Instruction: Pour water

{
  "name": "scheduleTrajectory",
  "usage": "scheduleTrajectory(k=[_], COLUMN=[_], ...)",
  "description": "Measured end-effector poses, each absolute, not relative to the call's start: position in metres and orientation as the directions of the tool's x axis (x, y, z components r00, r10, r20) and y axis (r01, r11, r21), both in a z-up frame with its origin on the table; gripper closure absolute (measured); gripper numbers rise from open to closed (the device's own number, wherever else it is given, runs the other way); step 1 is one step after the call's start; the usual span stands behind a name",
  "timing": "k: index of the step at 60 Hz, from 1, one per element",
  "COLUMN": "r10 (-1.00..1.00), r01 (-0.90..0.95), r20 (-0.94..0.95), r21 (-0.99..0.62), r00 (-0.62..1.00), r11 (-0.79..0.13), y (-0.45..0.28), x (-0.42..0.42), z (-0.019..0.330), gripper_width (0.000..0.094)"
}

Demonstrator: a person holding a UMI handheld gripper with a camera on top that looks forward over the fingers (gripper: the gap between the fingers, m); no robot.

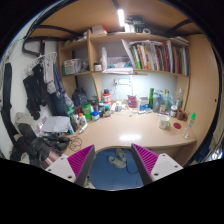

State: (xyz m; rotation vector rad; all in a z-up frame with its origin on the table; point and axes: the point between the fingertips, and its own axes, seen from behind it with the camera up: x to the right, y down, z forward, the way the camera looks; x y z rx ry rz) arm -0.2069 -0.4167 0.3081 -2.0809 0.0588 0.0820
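Room layout: a desk [125,130] runs along the far wall, with shelves [130,70] of books above it and a lamp strip [121,17] at the ceiling. Clothes [40,90] hang well off to one side of the desk, and a bundle of dark fabric [35,148] lies below them.

Step in hand: approach. The gripper [113,162] is held back from the desk with nothing between its 2 fingers; the fingers stand apart, and the purple pads [80,160] face an empty gap. Below the gap, a chair seat [118,160] with a small object on it is visible.

Task items: bottles and cups [160,102] crowd the rear of the desk, under the shelves. Which of them holds the water, and which is to receive it, cannot be told at this range.

Next move, as a judgement: advance toward the desk, select 1 container, and align the fingers on either side of it.

Clearances: the middle and front of the desktop are bare and give open room. The front desk edge lies beyond the fingertips. The crowded rear row leaves little room beside any single container, so neighbouring items may be knocked.
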Motion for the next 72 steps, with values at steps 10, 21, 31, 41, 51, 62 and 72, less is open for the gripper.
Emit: scheduleTrajectory(k=[10,21,31,41,51,62,72], r10=[0.011,-0.025,-0.098,-0.219,-0.316,-0.361,-0.381], r01=[-0.063,-0.074,-0.109,-0.157,-0.15,-0.046,-0.084], r20=[-0.079,-0.071,-0.068,-0.051,-0.004,0.088,0.055], r21=[-0.864,-0.849,-0.846,-0.851,-0.885,-0.937,-0.937], r00=[0.997,0.997,0.993,0.974,0.949,0.928,0.923], r11=[-0.5,-0.524,-0.522,-0.501,-0.441,-0.347,-0.338], y=[-0.418,-0.423,-0.422,-0.407,-0.366,-0.298,-0.233], x=[-0.21,-0.183,-0.126,-0.032,0.097,0.252,0.351], z=[0.302,0.282,0.268,0.249,0.227,0.191,0.123], gripper_width=[0.0131,0.0127,0.0128,0.0132,0.0132,0.0136,0.0131])
